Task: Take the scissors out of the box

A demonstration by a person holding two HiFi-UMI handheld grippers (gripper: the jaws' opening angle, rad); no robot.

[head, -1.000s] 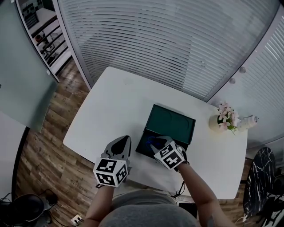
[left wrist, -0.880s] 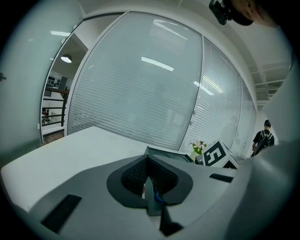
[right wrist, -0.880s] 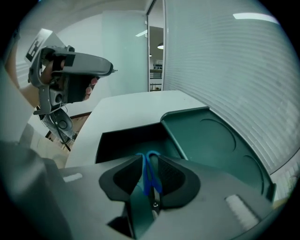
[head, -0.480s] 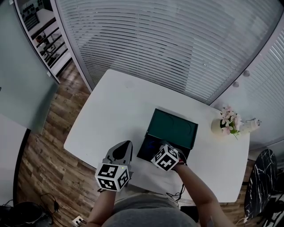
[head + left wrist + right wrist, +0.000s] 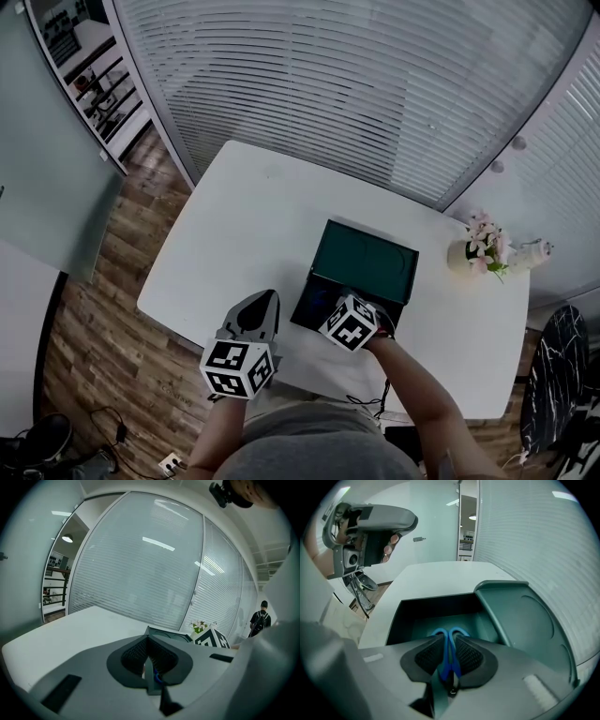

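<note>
Your left gripper (image 5: pixel 149 663) sits pinched shut and empty off to the side, while your right gripper (image 5: pixel 449 642) is nearer, jaws closing onto the scissors (image 5: pixel 439 633) between them, long axis along the jaws, down in the open box (image 5: pixel 433 603).

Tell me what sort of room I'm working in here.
Probably an office or meeting room: a big white table, tall walls covered with blinds, a wood floor, and a vase of flowers as decoration.
</note>
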